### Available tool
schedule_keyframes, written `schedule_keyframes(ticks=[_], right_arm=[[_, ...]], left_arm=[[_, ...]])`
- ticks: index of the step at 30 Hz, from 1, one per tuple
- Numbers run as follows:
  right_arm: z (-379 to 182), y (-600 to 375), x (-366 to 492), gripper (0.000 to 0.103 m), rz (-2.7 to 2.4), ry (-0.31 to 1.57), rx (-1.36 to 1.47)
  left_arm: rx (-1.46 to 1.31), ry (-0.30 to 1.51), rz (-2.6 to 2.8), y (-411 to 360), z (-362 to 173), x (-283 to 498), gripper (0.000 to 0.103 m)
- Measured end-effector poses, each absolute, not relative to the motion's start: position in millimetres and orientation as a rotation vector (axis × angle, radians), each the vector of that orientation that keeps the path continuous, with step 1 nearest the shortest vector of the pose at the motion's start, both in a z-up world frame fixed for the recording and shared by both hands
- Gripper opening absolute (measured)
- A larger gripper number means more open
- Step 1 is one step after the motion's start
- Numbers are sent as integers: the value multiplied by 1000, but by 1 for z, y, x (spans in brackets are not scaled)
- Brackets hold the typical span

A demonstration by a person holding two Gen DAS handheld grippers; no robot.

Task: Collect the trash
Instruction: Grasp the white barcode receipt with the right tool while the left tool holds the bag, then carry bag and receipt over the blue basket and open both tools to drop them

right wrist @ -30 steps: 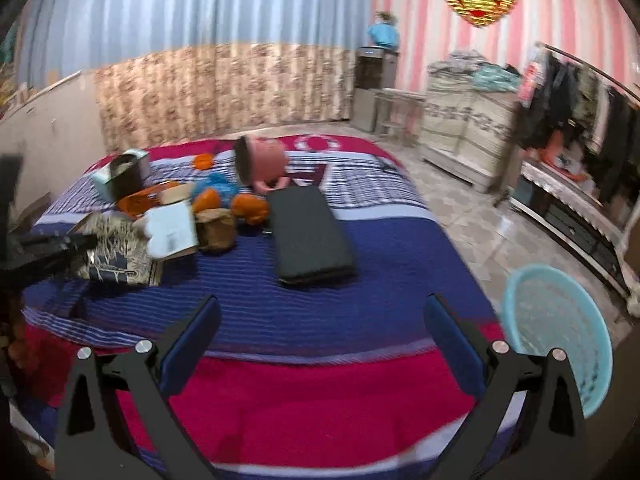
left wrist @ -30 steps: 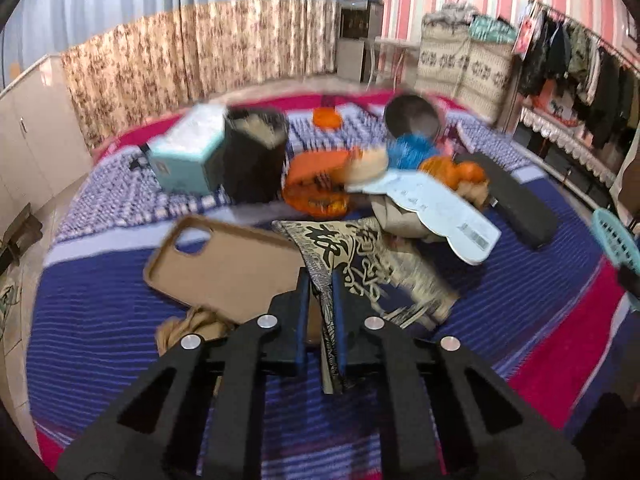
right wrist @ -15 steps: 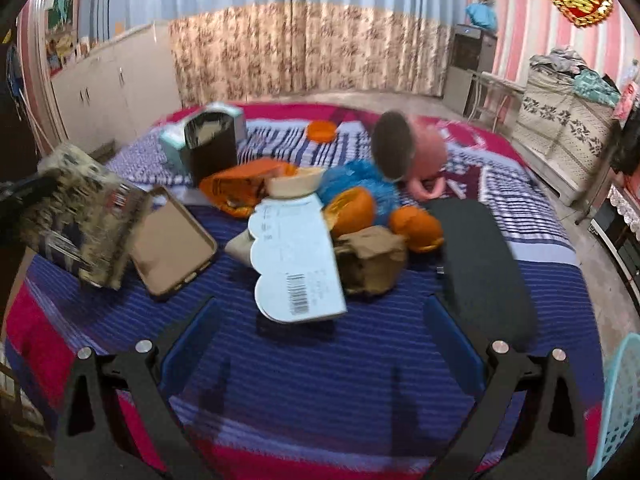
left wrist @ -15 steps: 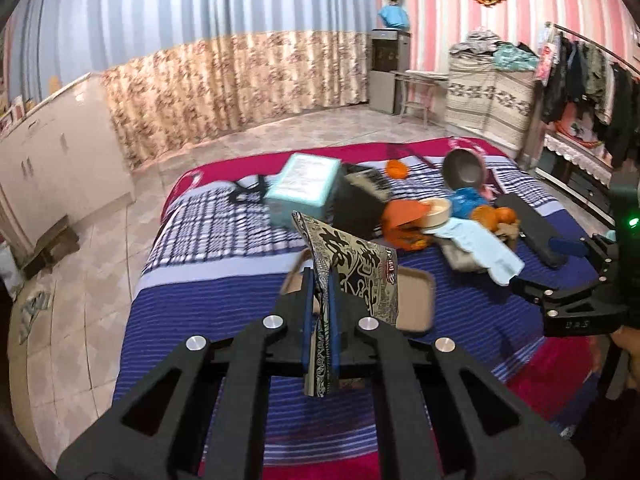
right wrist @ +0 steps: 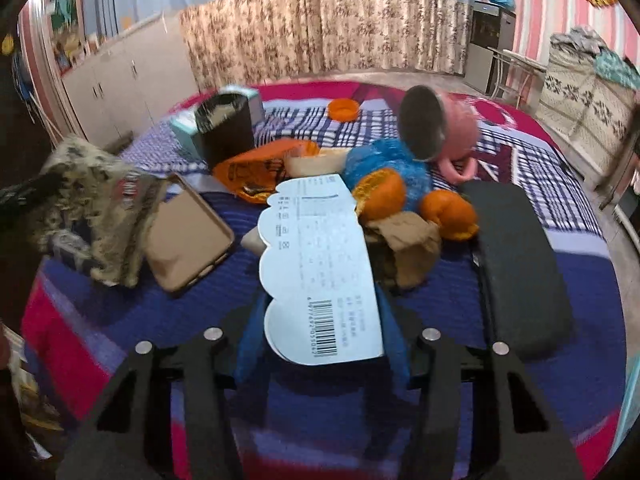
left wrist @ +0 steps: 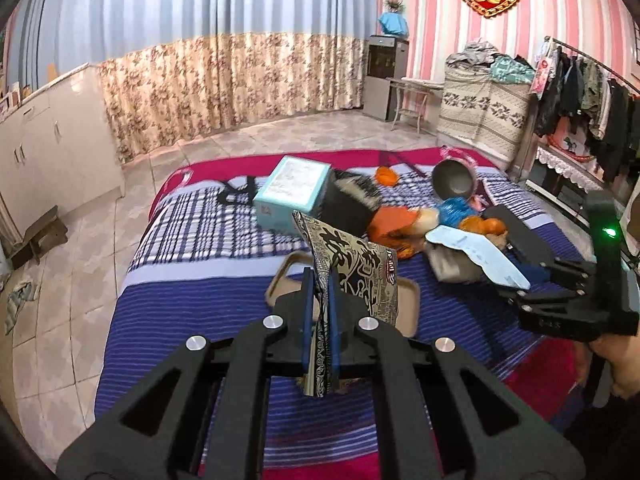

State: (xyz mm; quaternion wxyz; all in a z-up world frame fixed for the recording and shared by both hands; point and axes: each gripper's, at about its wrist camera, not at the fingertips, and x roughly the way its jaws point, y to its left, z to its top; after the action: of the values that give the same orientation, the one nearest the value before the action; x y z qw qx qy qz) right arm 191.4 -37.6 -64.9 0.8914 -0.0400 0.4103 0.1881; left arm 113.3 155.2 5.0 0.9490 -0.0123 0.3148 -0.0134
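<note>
Left gripper [left wrist: 320,316]: clamped on patterned wrapper [left wrist: 352,268], held above bed [left wrist: 168,312]. Right gripper [right wrist: 320,336]: jaws closing around white card [right wrist: 320,264] on the trash pile. Risk: thin card buckles or slips free.

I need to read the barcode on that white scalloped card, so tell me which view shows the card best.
The right wrist view. There the white card lies face-up, filling the centre, with its barcode and print visible between the closing right claw. In the left wrist view the card is small, off to the right and seen edge-on, so its print cannot be read.
</note>
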Motion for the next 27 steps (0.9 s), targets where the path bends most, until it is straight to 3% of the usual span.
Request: schedule_keyframes(ticks=[9,27], right_arm=[[-30,-111,129,52,311,758,-53],[5,-358,59,52,-241,593,101]], left_arm=[[7,571,-115,99,34,106,6],[78,507,-409,-107,45,125,6]])
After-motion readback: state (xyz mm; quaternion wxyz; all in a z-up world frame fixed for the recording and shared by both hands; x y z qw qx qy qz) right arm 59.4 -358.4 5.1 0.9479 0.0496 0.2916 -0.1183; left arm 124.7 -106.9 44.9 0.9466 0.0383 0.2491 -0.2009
